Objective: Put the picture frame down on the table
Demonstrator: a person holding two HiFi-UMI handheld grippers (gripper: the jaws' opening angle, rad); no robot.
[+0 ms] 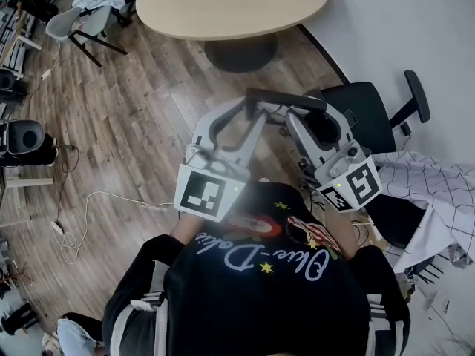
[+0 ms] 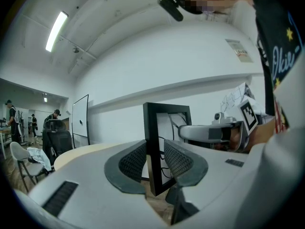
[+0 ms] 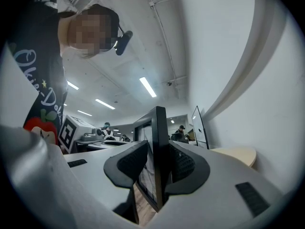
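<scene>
I hold a black picture frame upright in the air between both grippers, above the wooden floor. My left gripper is shut on the frame's left edge, and in the left gripper view the ribbed pads press the black frame from both sides. My right gripper is shut on the other edge, and its own view shows the frame clamped between the dark pads. The oval beige table stands ahead, beyond the frame.
A black office chair stands close on the right by the white wall. A grey chair with clothing is at the far left, and cables trail over the floor. The table's dark pedestal base is just ahead. People stand far off.
</scene>
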